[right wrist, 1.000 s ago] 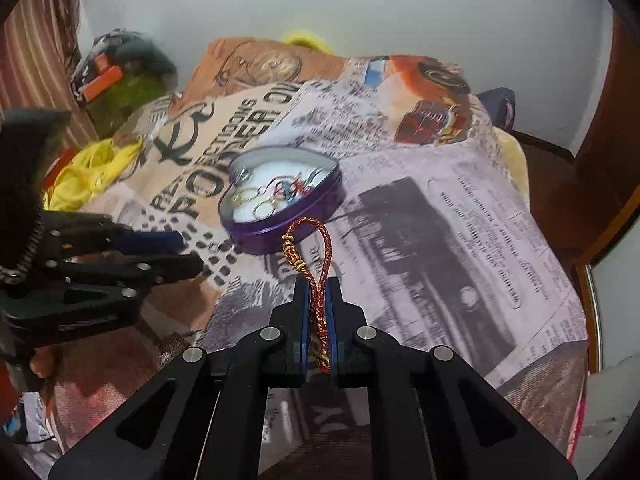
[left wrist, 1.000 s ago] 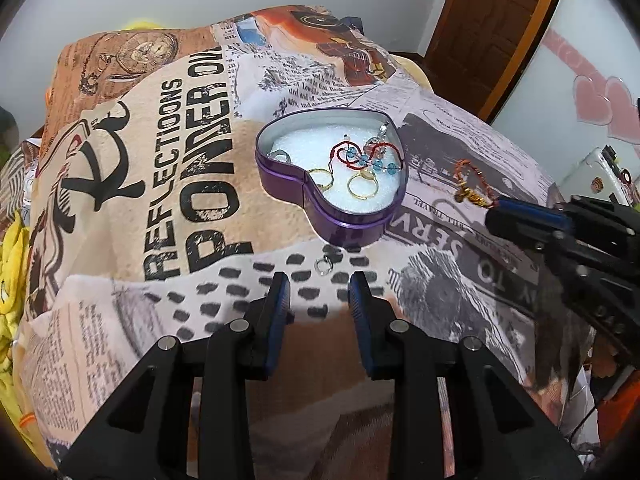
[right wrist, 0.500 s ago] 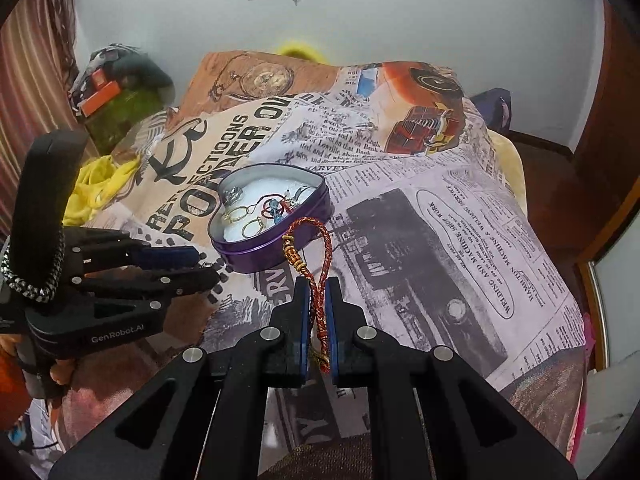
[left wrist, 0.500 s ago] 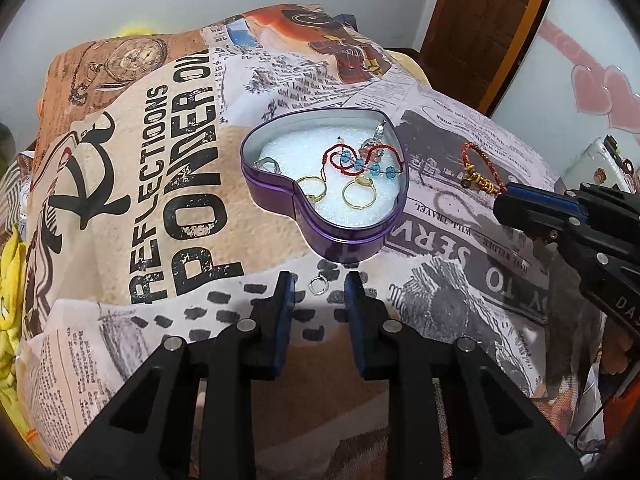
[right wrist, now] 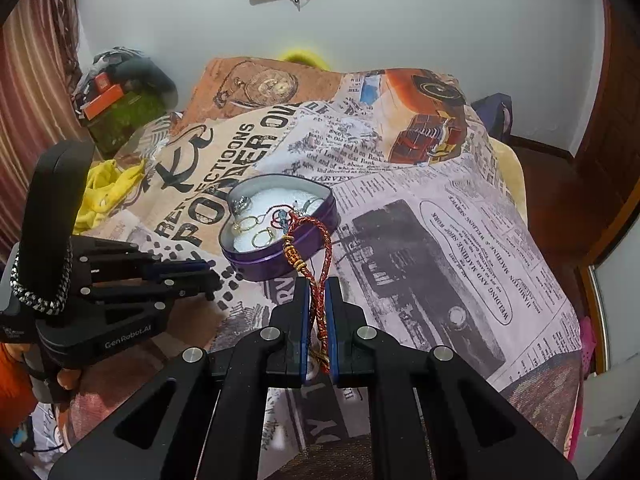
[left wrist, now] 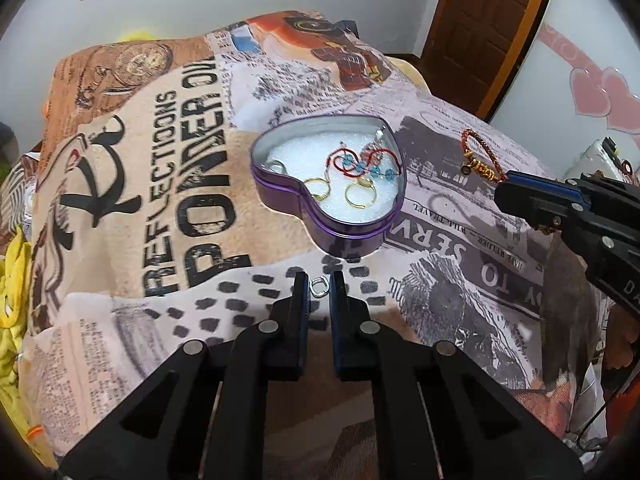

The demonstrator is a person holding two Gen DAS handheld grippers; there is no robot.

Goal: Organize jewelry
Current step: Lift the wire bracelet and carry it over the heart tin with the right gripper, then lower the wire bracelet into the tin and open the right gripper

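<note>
A purple heart-shaped tin (left wrist: pixel 360 236) lined with white foam sits on the printed bedspread and holds gold rings (left wrist: pixel 359 193) and a red cord with blue beads (left wrist: pixel 362 164). It also shows in the right wrist view (right wrist: pixel 260 268). My left gripper (left wrist: pixel 319 282) is open, its fingers narrowly either side of a small silver ring (left wrist: pixel 319 286) lying on the cloth just in front of the tin. My right gripper (right wrist: pixel 317 292) is shut on a red-and-gold braided bracelet (right wrist: pixel 316 240), held in the air to the right of the tin; it also shows in the left wrist view (left wrist: pixel 482 156).
The printed bedspread (left wrist: pixel 160 160) covers the bed. Yellow cloth (right wrist: pixel 108 188) lies at the left edge. A cluttered corner with a dark bag (right wrist: pixel 124 92) is at the back left. A wooden door (left wrist: pixel 480 20) stands at the back right.
My left gripper has moved forward and narrowed, so its fingers now flank the small silver ring. My right gripper has lifted the bracelet and drawn back a little from the tin.
</note>
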